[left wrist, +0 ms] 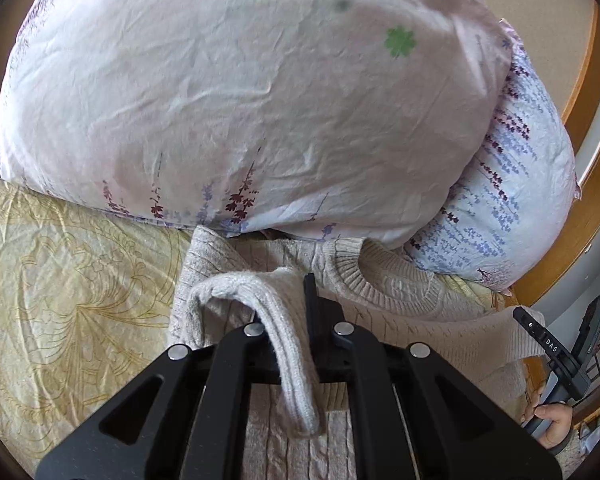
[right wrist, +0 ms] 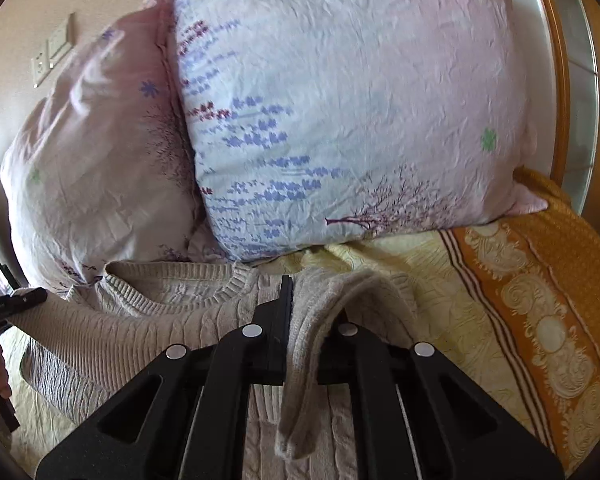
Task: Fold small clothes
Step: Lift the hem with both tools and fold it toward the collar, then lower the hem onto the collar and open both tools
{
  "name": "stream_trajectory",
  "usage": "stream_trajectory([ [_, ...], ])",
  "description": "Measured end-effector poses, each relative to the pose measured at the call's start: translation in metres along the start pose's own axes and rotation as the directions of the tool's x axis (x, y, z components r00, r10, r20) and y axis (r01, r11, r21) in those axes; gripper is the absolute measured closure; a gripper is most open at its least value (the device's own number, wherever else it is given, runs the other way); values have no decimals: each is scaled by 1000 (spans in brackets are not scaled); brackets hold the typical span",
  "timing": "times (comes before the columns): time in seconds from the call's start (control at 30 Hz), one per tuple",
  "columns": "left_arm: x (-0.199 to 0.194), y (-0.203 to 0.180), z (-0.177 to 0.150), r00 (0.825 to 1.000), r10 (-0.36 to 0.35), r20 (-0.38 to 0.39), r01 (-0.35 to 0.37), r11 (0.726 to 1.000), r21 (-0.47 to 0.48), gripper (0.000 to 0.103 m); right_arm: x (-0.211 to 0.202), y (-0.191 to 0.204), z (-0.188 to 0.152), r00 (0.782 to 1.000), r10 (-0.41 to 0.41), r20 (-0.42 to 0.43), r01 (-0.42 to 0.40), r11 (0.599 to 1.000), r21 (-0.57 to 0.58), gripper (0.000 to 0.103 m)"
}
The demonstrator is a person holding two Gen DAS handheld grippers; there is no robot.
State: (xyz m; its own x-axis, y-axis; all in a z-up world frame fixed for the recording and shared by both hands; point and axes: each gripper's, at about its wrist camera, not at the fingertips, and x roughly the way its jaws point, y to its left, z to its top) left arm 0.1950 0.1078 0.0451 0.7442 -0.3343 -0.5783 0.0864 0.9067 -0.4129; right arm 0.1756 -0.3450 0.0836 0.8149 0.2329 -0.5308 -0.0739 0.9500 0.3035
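Beige cable-knit sweater lies on the yellow patterned bedspread, ribbed neckline toward the floral pillows, long axis running away from both tools. Left gripper is clamped on a fold of knit at one side, right gripper likewise on the other; loose cloth hangs over each. Both sit equally near, body between them. Next fold probably carries both edges toward the collar together.
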Motion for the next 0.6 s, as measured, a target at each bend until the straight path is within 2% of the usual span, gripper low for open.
stream_trajectory([
  [0.07,14,8,-1,1000,2,-23,-3,1000,-25,98,18,-10,1,998,18,-53,-13,997,80,96],
  [0.13,26,15,-1,999,-8,-42,5,998,-58,97,32,-23,3,992,78,-101,-56,977,204,96],
  [0.27,34,23,1,998,-44,-48,38,991,-126,92,46,-49,5,961,250,-123,-170,876,451,94],
  [0.33,34,27,3,996,-78,-41,70,984,-166,71,49,-56,5,944,311,-109,-214,831,514,91],
  [0.37,33,29,5,996,-88,-29,81,979,-186,64,51,-58,5,935,341,-98,-238,807,540,89],
  [0.4,31,31,7,995,-99,-12,94,974,-207,57,53,-60,5,923,376,-85,-265,778,570,79],
  [0.43,28,34,10,994,-112,1,109,967,-228,55,54,-63,4,910,410,-67,-291,744,601,61],
  [0.5,24,39,15,990,-139,21,139,952,-273,54,53,-68,3,896,445,-17,-327,684,652,44],
  [0.53,21,42,17,989,-142,29,144,948,-285,53,51,-70,4,903,430,-6,-321,682,657,44],
  [0.6,15,45,19,992,-122,37,128,951,-282,53,44,-72,7,929,369,-8,-279,717,638,44],
])
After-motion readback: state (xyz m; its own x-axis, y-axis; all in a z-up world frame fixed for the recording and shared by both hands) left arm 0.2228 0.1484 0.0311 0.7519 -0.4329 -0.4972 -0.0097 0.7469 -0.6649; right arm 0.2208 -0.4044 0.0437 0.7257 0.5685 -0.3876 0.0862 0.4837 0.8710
